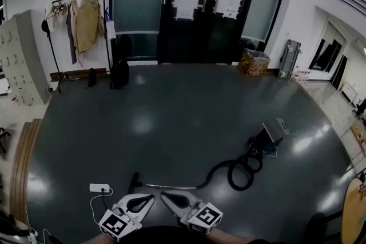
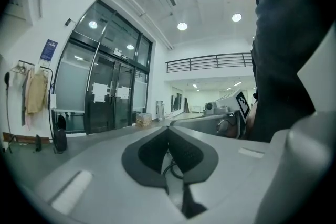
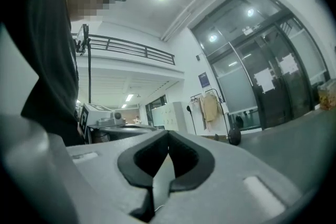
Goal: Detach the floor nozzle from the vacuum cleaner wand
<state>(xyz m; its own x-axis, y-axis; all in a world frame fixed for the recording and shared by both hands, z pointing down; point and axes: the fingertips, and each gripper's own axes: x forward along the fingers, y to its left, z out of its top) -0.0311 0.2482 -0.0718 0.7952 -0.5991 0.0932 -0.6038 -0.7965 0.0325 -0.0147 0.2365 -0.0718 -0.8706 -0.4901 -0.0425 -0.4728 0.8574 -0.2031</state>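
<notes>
well, the left claw and the right claw are both pressed together, with nothing in them. just past them, on the dark floor, the floor nozzle lies at the end of the silver wand.

We make out the floor nozzle only as a small dark shape at the end of the wand. The joint between them is too small to tell. The vacuum cleaner body is dark, its details lost. The bottom edge cuts off our forearms behind the left gripper and the right gripper. The right edge cuts off a wooden worktop. Print on the door papers is too small to read.
</notes>
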